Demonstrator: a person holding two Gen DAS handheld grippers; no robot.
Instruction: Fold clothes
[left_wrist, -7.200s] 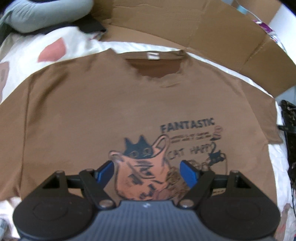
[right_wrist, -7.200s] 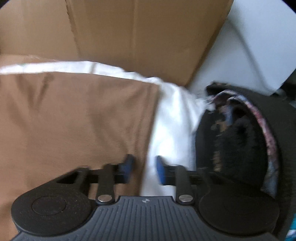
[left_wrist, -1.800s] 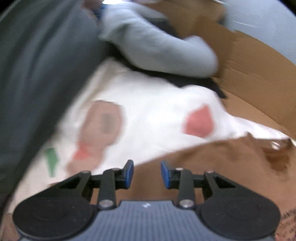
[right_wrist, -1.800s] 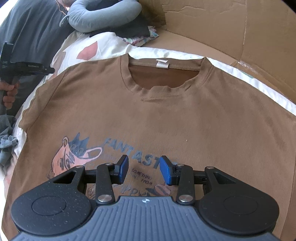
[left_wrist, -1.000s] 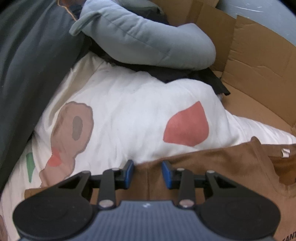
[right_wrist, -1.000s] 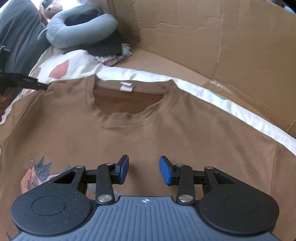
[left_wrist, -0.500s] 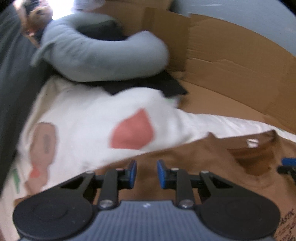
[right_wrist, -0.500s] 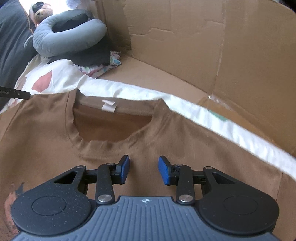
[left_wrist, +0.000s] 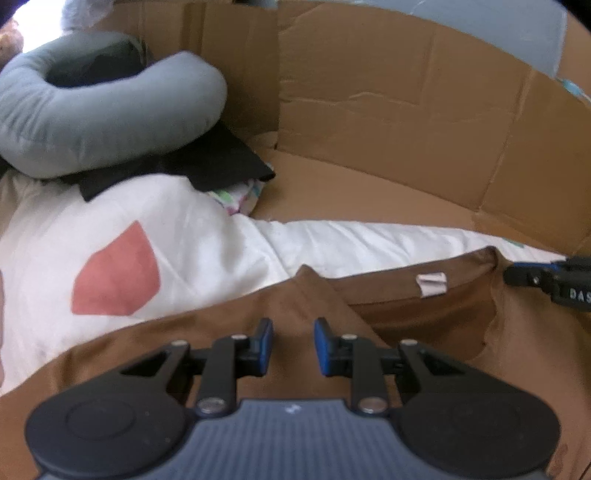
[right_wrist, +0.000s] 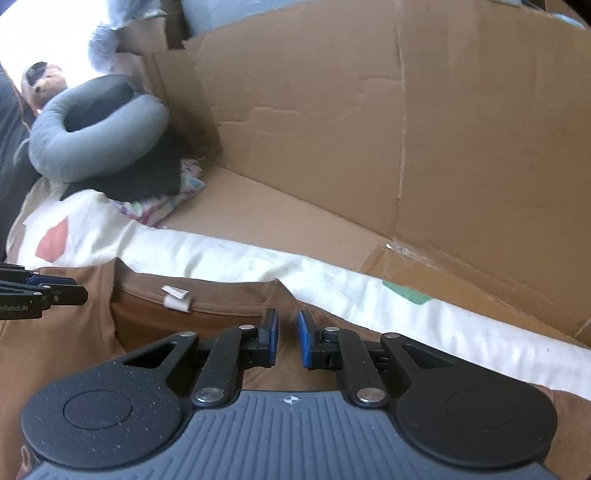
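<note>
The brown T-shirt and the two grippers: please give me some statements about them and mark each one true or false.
1. The brown T-shirt lies on a white sheet. True.
2. The left gripper holds the neck label. False: its fingers are apart, over the shoulder beside the collar.
3. The right gripper is over the other shoulder. True.
4. A grey pillow lies on the T-shirt. False: it lies apart, near the cardboard wall.

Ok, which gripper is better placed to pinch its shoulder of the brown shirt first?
Probably the right gripper: its fingers, narrowly parted, sit at the brown shirt shoulder edge by the collar. The left gripper is open wider, over flat fabric short of its edge.
</note>
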